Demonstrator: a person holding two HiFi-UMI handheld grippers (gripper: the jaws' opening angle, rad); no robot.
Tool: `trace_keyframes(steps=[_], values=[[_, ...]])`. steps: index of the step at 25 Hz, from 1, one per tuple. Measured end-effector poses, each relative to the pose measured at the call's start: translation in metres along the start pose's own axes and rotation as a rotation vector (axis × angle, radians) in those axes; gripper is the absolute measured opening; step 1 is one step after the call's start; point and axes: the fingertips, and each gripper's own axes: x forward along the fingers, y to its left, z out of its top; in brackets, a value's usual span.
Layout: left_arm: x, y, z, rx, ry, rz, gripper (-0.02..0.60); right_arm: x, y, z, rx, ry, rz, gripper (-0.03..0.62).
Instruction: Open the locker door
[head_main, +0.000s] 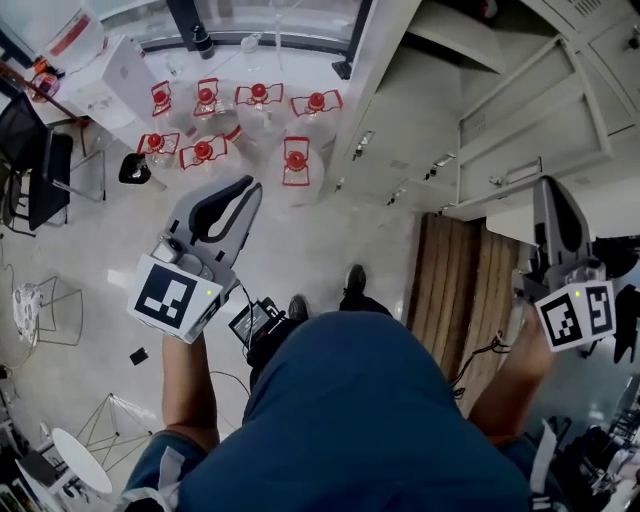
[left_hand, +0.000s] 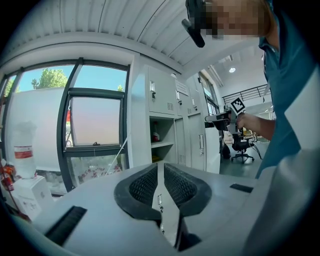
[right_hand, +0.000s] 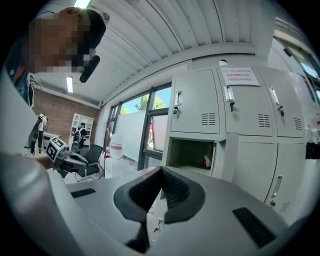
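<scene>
Left gripper (head_main: 243, 189), right gripper (head_main: 552, 190), both closed, empty, seven red-capped jugs (head_main: 296, 160), lockers (head_main: 520, 130)

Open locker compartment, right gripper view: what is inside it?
In the open compartment, a small red object stands at the right, partly behind the frame. The rest looks bare; I cannot tell what the object is.

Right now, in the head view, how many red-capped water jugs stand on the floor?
7 jugs. Far row, left to right: first, second, third, fourth. Near row: left, middle, right. Others may be hidden.
</scene>
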Motion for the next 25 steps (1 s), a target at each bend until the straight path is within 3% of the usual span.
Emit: trace_keyframes(steps=[25], values=[[0.017,-0.004,-0.011,-0.011,0.038,-0.046,0.054,0.012,-0.007,-0.020,0.009,0.068,-0.014,0.035]])
